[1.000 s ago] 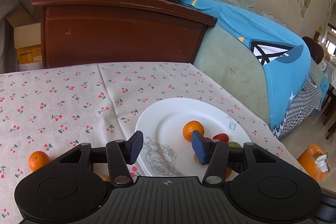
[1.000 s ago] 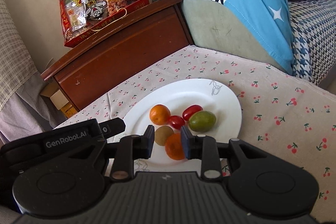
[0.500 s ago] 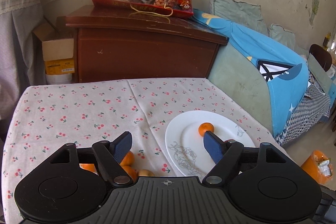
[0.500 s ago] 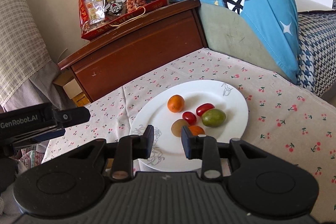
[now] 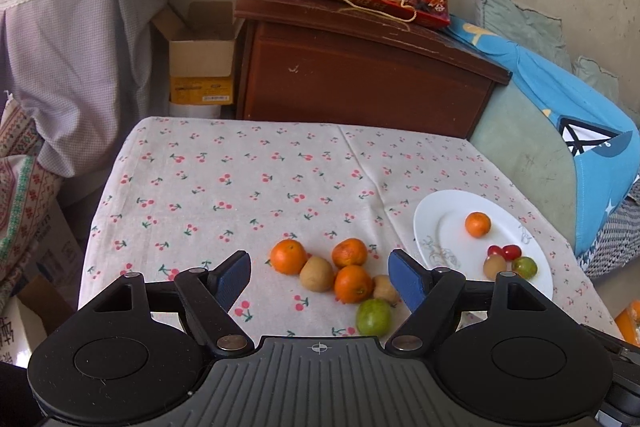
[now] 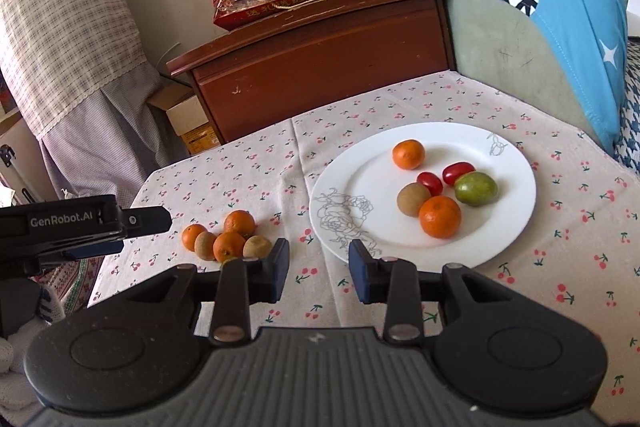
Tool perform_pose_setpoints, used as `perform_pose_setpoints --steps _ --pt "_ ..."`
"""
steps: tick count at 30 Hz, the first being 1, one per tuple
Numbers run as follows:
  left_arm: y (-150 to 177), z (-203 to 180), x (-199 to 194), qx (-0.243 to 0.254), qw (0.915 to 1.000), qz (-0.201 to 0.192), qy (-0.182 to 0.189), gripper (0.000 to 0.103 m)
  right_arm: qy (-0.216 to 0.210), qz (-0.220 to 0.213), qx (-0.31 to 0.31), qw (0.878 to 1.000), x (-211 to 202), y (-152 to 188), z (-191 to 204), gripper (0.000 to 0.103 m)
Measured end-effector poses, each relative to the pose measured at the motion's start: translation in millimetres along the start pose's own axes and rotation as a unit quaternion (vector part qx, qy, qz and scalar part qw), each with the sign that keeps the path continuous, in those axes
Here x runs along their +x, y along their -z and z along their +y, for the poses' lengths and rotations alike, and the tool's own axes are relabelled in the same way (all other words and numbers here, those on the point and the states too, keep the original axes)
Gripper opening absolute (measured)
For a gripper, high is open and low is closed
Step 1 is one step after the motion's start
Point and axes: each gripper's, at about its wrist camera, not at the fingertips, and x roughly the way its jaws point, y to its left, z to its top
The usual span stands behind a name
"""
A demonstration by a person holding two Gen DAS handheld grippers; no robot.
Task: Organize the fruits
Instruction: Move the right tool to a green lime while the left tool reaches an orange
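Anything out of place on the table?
Yes. Six fruits sit loose on the cloth beside the white plate: three oranges, two brown fruits and a green one. Nothing spilled or damaged; both grippers are empty.

Bare cloth (image 5: 248, 187) left of the fruit cluster (image 5: 340, 279); plate (image 6: 516, 155) crowding the right.

My left gripper (image 5: 319, 277) gapes over loose fruit (image 5: 335, 275) near the table's (image 5: 208, 187) front edge, plate (image 5: 444, 223) at right edge.
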Motion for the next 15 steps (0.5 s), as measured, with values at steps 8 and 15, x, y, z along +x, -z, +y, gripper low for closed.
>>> perform_pose_setpoints --steps 8,15 --pt "16 17 11 -0.010 0.9995 0.014 -0.025 0.077 -0.029 0.028 -0.039 0.998 12 14 22 0.034" --pt "22 24 17 -0.018 0.9993 0.020 -0.027 0.077 -0.045 0.039 -0.072 0.996 25 20 37 0.034"
